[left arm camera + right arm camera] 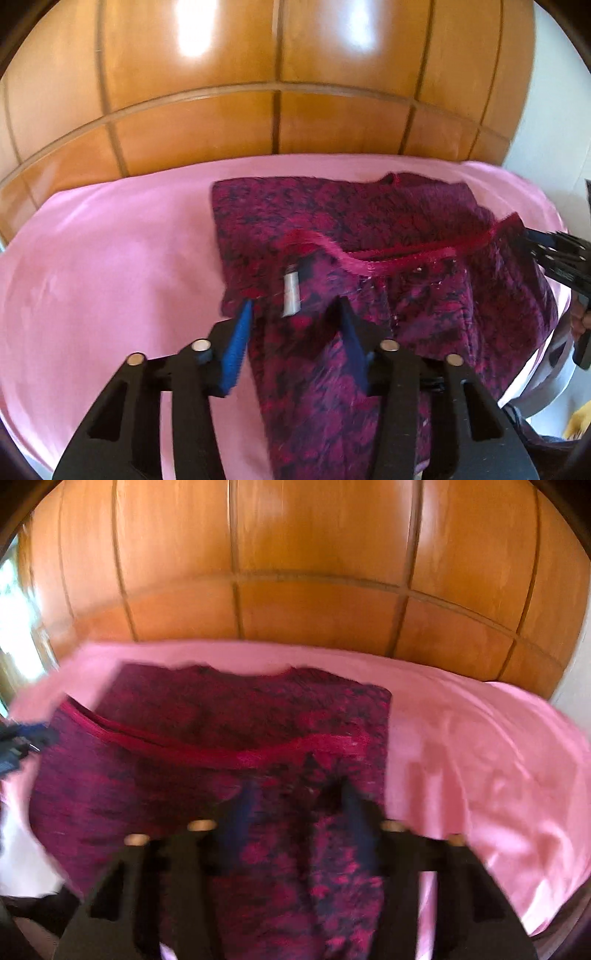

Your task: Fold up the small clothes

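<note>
Dark-red patterned knit garment [369, 236] lay part-folded on pink sheet [110, 258]. Left gripper [295, 306] hovered over near hem, jaws apart, nothing pinched. Right gripper [295, 786] likewise parted, blurred, above cloth.

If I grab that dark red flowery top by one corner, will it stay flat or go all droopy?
Probably droopy. The patterned top already lies in soft folds on the pink sheet, and its red trimmed edge curves loosely, so it looks floppy, not stiff. It seems thin and light, so a corner pull would likely undo the fold. The fabric looks matte, probably not slippery.
</note>
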### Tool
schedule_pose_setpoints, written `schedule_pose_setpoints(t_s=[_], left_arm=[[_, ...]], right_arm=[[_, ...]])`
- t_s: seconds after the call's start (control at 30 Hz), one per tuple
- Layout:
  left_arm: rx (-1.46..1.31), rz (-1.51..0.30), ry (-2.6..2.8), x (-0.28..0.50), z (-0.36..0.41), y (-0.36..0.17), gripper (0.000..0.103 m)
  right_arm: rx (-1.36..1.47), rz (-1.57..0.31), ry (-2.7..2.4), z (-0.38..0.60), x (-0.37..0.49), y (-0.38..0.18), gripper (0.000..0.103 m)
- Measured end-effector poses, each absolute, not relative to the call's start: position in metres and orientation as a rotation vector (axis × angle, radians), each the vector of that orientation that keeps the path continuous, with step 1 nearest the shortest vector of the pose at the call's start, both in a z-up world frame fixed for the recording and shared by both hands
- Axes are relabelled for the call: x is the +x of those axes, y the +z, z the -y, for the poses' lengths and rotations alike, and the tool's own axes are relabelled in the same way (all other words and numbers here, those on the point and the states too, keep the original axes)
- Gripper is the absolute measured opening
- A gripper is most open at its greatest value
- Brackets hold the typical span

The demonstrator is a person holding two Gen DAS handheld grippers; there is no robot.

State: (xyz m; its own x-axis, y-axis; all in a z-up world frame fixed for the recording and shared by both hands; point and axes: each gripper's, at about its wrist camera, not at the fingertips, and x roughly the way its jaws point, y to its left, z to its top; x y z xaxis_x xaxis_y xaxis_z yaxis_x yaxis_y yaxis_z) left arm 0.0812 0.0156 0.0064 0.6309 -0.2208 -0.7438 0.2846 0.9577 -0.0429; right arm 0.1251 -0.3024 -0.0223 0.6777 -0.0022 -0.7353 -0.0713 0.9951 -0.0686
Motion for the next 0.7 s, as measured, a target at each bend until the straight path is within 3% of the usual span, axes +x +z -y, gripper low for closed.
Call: schedule_pose_setpoints(t_s=[0.07, 0.13, 0.23, 0.7], left_arm=[[0.102, -0.847, -0.3, 0.087, -0.008, 0.0, 0.041], [0.114, -0.86, -0.295, 0.091, -0.002, -0.004, 0.029], [0.115, -0.841, -0.292, 0.09, -0.001, -0.002, 0.022], [0.126, -0.775, -0.25, 0.076, -0.001, 0.008, 0.022]], right_arm=[[-0.008, -0.864, 0.028, 0.317, 0.137, -0.035, 0.029], [0.069, -0.87, 0.03, 0.331, 0.14, -0.042, 0.029], [0.103, -0.862, 0.033, 0.337, 0.141, -0.045, 0.03], [0.03, -0.822, -0.003, 0.329, 0.131, -0.039, 0.041]])
